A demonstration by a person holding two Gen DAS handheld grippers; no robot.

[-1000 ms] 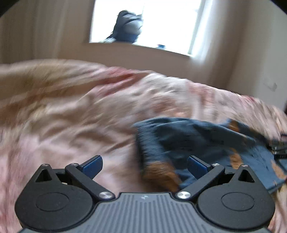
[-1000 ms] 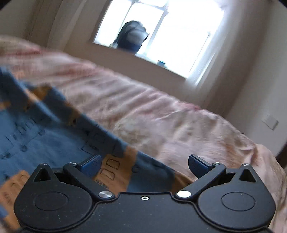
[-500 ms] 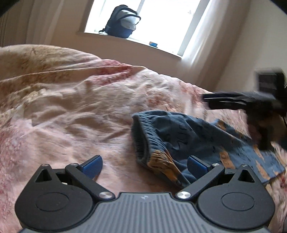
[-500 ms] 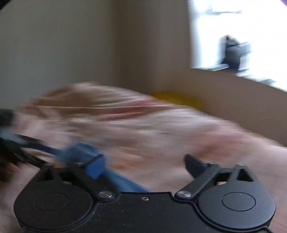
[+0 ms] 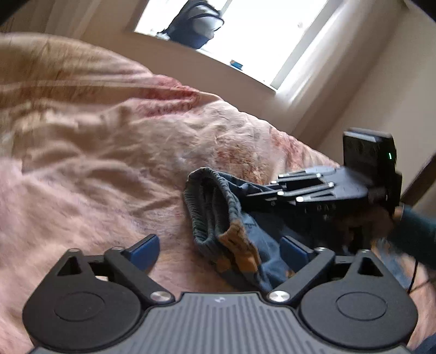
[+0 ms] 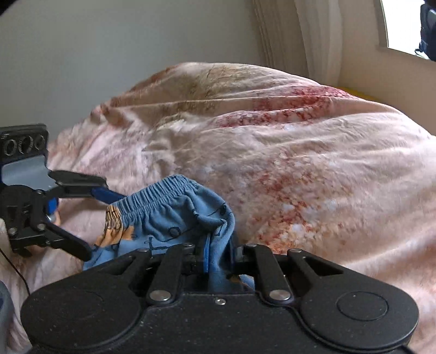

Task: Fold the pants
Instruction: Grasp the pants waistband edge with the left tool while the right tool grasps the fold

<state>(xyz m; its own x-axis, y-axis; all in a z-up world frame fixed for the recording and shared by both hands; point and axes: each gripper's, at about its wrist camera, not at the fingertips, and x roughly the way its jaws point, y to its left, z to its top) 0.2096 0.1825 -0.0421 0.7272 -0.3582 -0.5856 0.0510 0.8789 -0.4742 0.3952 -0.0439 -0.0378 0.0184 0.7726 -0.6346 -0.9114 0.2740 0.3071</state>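
Observation:
Blue pants (image 5: 218,217) with orange patches lie bunched on the pink floral bedspread (image 5: 95,163), elastic waistband open toward the left. My left gripper (image 5: 218,245) is open, its fingers on either side of the waistband's near corner. My right gripper (image 6: 215,256) is shut on the pants (image 6: 174,215), pinching the fabric just behind the waistband. In the left wrist view the right gripper (image 5: 245,196) reaches in from the right over the cloth. In the right wrist view the left gripper (image 6: 95,217) stands open at the waistband's left end.
The bedspread (image 6: 299,163) rises in a wrinkled mound behind the pants. A windowsill with a dark backpack (image 5: 194,23) is at the back. A pale wall (image 6: 109,40) and curtain (image 6: 313,35) stand beyond the bed.
My right gripper has swung round across the pants and shut on the fabric behind the waistband. My left gripper stayed open and moved closer to the waistband.

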